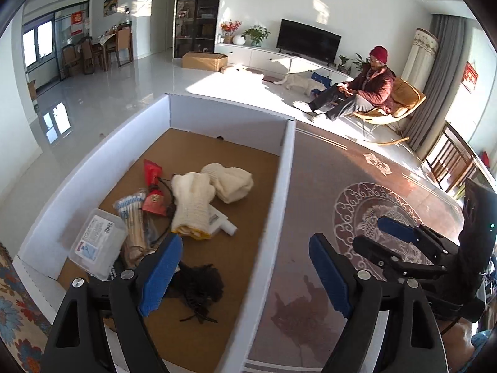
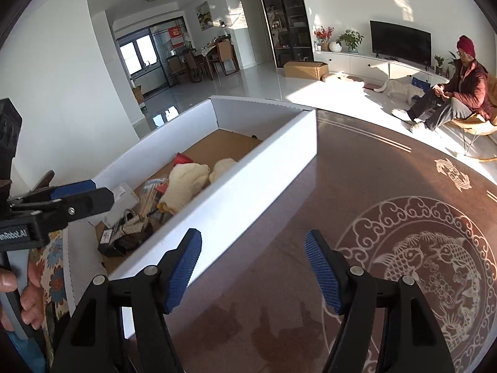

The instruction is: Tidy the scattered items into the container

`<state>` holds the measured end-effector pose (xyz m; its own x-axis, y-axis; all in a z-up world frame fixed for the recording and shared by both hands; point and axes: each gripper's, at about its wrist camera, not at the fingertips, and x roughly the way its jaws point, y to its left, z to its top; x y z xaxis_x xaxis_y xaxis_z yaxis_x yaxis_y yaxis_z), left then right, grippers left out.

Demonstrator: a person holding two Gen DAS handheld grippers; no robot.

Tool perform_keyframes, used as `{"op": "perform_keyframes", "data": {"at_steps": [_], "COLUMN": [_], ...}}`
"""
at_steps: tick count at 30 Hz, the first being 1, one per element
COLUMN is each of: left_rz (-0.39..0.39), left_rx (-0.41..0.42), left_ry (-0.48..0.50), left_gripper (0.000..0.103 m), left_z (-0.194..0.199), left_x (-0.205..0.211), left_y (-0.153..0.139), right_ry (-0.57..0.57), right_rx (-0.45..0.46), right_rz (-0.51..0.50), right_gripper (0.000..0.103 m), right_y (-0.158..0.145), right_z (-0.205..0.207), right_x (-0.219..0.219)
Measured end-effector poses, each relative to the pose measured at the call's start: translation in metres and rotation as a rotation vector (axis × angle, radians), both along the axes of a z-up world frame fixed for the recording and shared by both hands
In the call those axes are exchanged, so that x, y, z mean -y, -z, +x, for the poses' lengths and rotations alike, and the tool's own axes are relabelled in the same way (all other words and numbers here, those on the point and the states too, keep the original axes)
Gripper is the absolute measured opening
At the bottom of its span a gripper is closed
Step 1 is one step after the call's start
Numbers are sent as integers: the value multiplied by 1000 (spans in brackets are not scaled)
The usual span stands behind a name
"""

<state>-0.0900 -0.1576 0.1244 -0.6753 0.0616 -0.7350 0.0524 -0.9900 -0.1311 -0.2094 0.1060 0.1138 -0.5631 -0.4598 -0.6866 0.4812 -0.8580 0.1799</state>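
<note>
A white cardboard box with a brown floor stands on the dark table. Inside lie cream knitted gloves, a red packet, a bundle of chopsticks, a clear plastic case and a black tangled item. My left gripper hovers open over the box's right wall, nothing between its blue pads. My right gripper is open and empty over the table beside the box. The right gripper also shows in the left wrist view, the left one in the right wrist view.
The dark brown table carries a pale fish medallion. A person sits in a chair across the room near a TV. A hand holds the left gripper's handle. A floral cloth lies left of the box.
</note>
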Motion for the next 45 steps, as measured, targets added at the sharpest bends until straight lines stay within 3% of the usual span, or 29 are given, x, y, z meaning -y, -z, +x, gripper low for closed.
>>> {"op": "perform_keyframes", "data": {"at_steps": [3, 8, 12, 15, 19, 30, 34, 36, 39, 42, 45], "left_rz": [-11, -31, -185, -211, -146, -141, -145, -120, -77, -126, -173], "left_rx": [-20, 47, 96, 143, 123, 122, 191, 228, 225, 83, 18], "left_ry": [86, 201, 232, 254, 252, 248, 247, 189, 109, 5, -98], "left_gripper": [102, 103, 103, 103, 103, 103, 103, 103, 98, 100, 101], "left_z": [18, 18, -1, -13, -14, -15, -19, -15, 2, 37, 58], "left_x": [-61, -153, -210, -226, -225, -226, -225, -215, -188, -152, -108], "left_y": [4, 63, 124, 151, 156, 158, 157, 154, 121, 60, 18], "right_ry": [83, 251, 363, 411, 444, 446, 446, 449, 477, 444, 320], "right_rx": [-4, 12, 55, 70, 90, 94, 93, 102, 151, 155, 82], "right_rz": [69, 234, 283, 252, 227, 222, 222, 226, 160, 88, 68], "right_gripper": [70, 70, 70, 73, 77, 79, 79, 79, 79, 79, 79], "right_y": [23, 67, 96, 105, 105, 105, 105, 104, 92, 55, 1], "right_z": [34, 84, 96, 100, 96, 93, 93, 93, 96, 95, 85], "right_x": [-66, -167, -213, -230, -237, -238, -238, -235, -224, -190, -129]}}
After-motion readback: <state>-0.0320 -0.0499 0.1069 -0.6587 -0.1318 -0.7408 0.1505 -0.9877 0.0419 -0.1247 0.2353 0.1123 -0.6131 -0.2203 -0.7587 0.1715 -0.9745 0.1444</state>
